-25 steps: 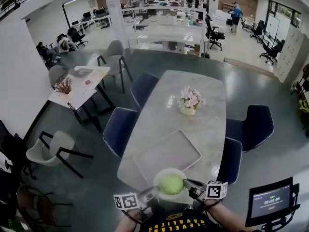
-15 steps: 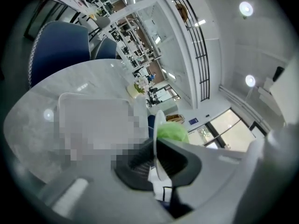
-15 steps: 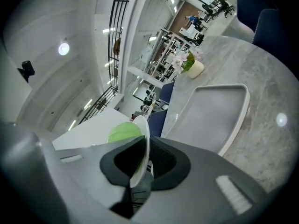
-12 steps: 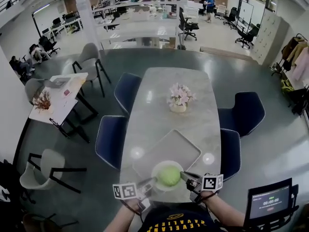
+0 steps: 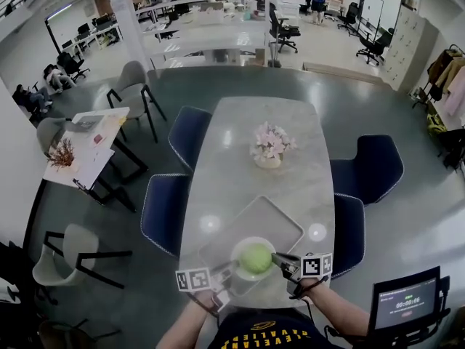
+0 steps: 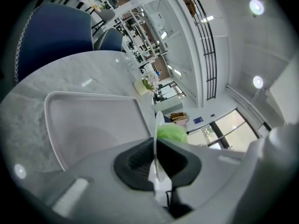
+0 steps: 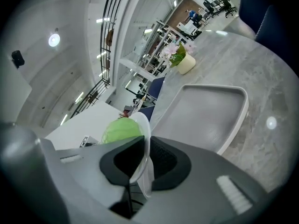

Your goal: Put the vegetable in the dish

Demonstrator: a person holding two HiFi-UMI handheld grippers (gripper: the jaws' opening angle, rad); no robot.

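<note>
With the green vegetable already sitting in the white dish, the left gripper and right gripper each pinch its rim, apparently just above the tray, leaving the task all but done.

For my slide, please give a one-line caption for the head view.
Left gripper and right gripper clamp opposite rims of a white round dish holding a round green vegetable.

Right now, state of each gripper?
Left gripper: closed on the rim of the round white dish holding the round green vegetable.
Right gripper: closed on the same dish's opposite rim.
</note>
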